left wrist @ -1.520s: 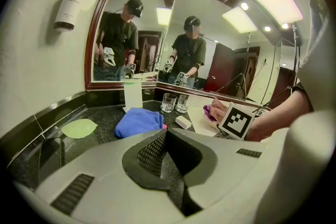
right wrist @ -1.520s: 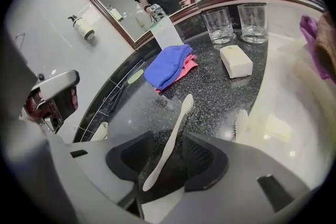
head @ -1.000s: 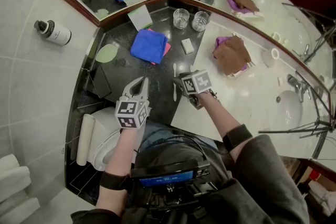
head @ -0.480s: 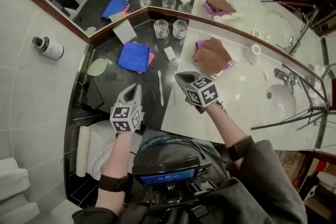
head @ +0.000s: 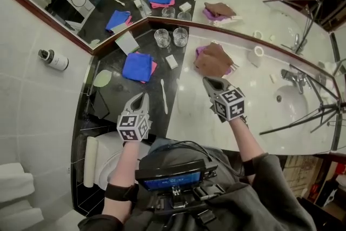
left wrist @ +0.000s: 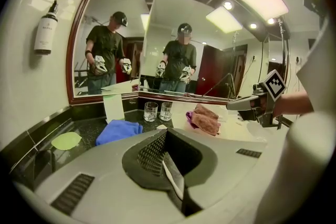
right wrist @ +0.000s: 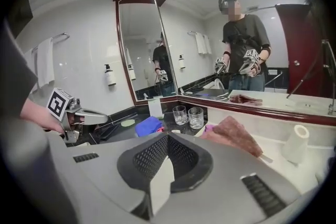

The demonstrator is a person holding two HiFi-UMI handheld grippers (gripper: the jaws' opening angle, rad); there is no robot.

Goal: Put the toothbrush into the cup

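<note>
The white toothbrush [head: 163, 96] lies flat on the black counter, between my two grippers and touched by neither. Two empty glass cups [head: 161, 37] [head: 180, 36] stand side by side in the mirror corner, well beyond it; they also show in the left gripper view [left wrist: 150, 111] and the right gripper view [right wrist: 180, 114]. My left gripper [head: 139, 100] is shut and empty, just left of the toothbrush. My right gripper [head: 207, 82] hangs shut and empty above the white counter, in front of the brown cloth. In their own views both jaw pairs [left wrist: 167, 136] [right wrist: 168, 139] are closed together.
A blue cloth [head: 138, 66] over a pink one, a small soap bar [head: 172, 61] and a green disc [head: 102, 78] lie on the black counter. A brown cloth [head: 213, 60], a tape roll [head: 259, 52], the faucet [head: 289, 78] and the sink [head: 294, 108] are on the white side.
My right gripper has risen and swung right, away from the toothbrush, and is now shut with nothing in it. The toothbrush stays on the counter. The left gripper lifted slightly.
</note>
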